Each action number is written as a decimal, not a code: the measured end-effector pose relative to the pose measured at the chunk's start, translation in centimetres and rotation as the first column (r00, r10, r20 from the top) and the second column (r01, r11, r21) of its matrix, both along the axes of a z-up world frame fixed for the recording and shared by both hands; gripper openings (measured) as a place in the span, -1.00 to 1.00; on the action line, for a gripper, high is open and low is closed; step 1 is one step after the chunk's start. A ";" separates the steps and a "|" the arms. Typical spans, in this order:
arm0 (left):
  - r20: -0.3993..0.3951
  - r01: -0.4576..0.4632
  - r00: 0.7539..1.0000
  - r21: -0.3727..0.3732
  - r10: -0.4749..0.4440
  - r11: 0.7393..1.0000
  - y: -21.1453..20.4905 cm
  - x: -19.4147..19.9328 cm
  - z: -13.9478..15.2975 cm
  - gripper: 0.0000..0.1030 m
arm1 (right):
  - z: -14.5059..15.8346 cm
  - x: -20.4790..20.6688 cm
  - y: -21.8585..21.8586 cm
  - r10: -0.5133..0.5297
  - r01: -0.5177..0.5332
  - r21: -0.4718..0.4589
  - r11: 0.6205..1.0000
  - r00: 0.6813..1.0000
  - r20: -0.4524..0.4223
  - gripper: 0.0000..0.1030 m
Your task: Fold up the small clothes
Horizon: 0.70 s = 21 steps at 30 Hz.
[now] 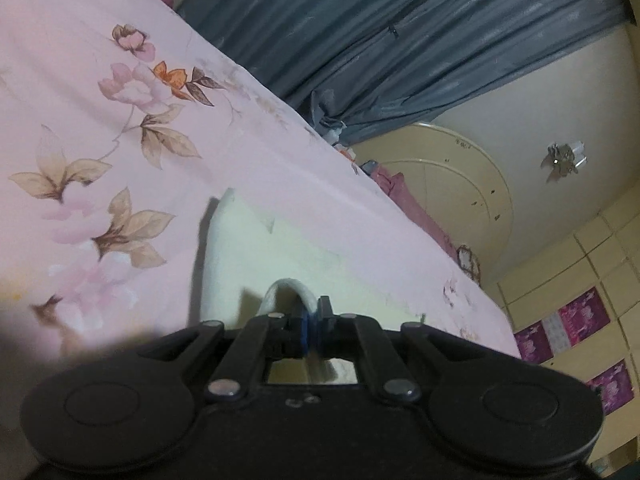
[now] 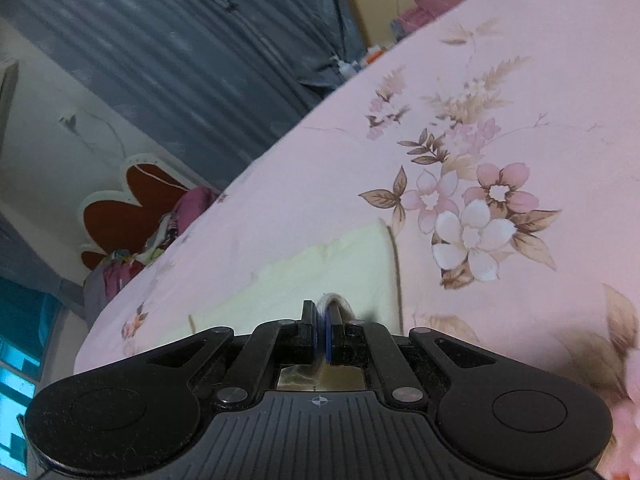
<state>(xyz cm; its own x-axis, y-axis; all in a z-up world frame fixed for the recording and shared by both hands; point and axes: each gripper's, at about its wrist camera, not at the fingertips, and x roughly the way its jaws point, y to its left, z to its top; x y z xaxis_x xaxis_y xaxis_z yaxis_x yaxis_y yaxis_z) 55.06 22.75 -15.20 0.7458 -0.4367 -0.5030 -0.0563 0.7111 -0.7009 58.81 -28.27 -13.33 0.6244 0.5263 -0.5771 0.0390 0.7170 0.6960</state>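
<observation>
A small pale yellow garment (image 1: 256,256) lies on the pink floral bedsheet (image 1: 100,128). In the left wrist view my left gripper (image 1: 310,322) is shut on a whitish edge of that garment, which loops up just past the blue pads. In the right wrist view the same pale yellow garment (image 2: 320,276) spreads ahead on the bedsheet (image 2: 540,100). My right gripper (image 2: 322,332) is shut on another whitish edge of it, pinched between its blue pads. The cloth under both grippers is hidden by their black bodies.
Grey-blue curtains (image 1: 400,28) hang beyond the bed. A cream headboard (image 1: 448,184) and purple bedding (image 1: 416,208) lie at the bed's far end. Red-and-white flower decor (image 2: 132,208) and a pile of clothes (image 2: 132,256) sit past the bed's edge.
</observation>
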 end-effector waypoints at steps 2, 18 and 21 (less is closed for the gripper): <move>0.021 -0.011 1.000 -0.034 0.011 0.999 0.3 0.3 0.0 -0.51 | 0.0 0.6 0.1 0.009 -0.009 -0.006 1.000 1.000 0.027 -0.93; -0.029 0.211 0.976 0.384 -0.217 0.899 -2.7 3.6 1.6 -0.29 | 0.2 1.6 2.9 0.112 -0.083 -0.307 0.948 0.990 0.080 -0.20; -0.048 0.237 0.970 0.430 -0.239 0.871 -3.4 4.0 1.1 -0.45 | -0.4 1.9 4.1 0.168 -0.132 -0.377 0.917 0.984 0.064 -0.60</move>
